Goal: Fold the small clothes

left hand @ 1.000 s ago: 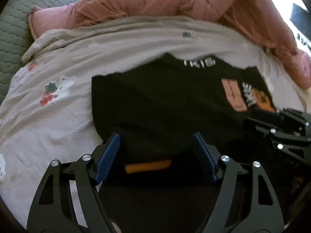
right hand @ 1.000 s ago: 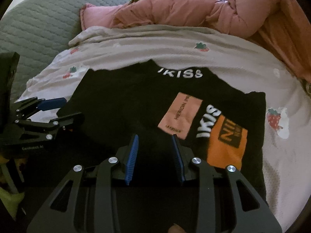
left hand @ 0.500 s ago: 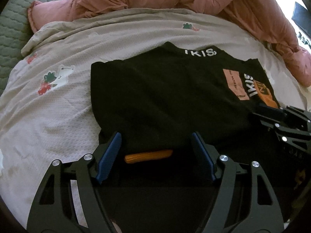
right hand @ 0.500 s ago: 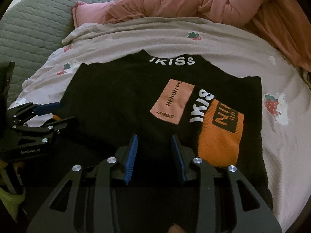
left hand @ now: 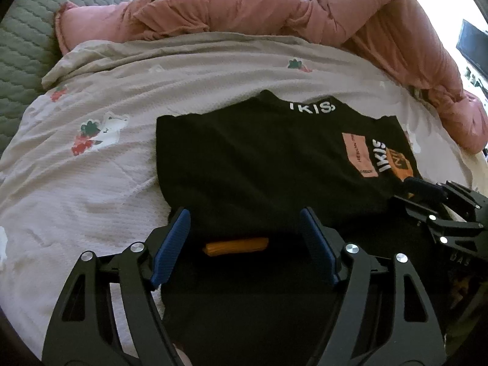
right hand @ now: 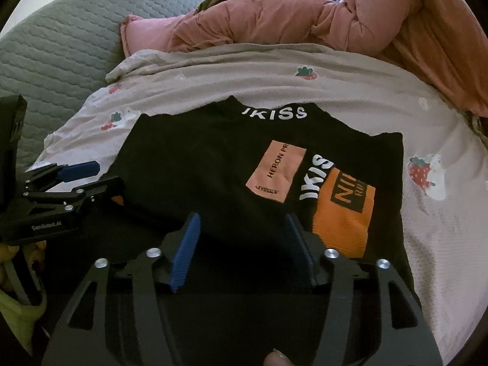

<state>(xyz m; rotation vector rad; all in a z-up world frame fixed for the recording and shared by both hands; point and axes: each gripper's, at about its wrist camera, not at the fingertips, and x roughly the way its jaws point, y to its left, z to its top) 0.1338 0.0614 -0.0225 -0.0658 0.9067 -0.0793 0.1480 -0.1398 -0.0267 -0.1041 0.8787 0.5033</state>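
Note:
A black shirt (left hand: 259, 158) with white "IKISS" lettering, a pink patch (right hand: 276, 170) and an orange patch (right hand: 341, 213) lies folded flat on a pale strawberry-print blanket (left hand: 91, 183). My left gripper (left hand: 244, 213) hovers over the shirt's near left edge. Its jaws stand wide and are opening slightly; an orange strip (left hand: 236, 245) of the shirt lies between them, untouched. My right gripper (right hand: 242, 217) is over the near edge beside the orange patch. Its jaws are opening, with black cloth lying loose between the pads. Each gripper appears in the other's view: right gripper (left hand: 427, 195), left gripper (right hand: 82, 180).
A bunched pink quilt (left hand: 274, 9) lies along the far side of the bed and down its right. A grey-green quilted cover (right hand: 61, 45) rises at the far left. Something yellow-green (right hand: 15, 305) sits at the near left.
The right gripper's jaws have spread well apart over the shirt's near edge. The left gripper has lifted back a little, still wide. The shirt lies where it was.

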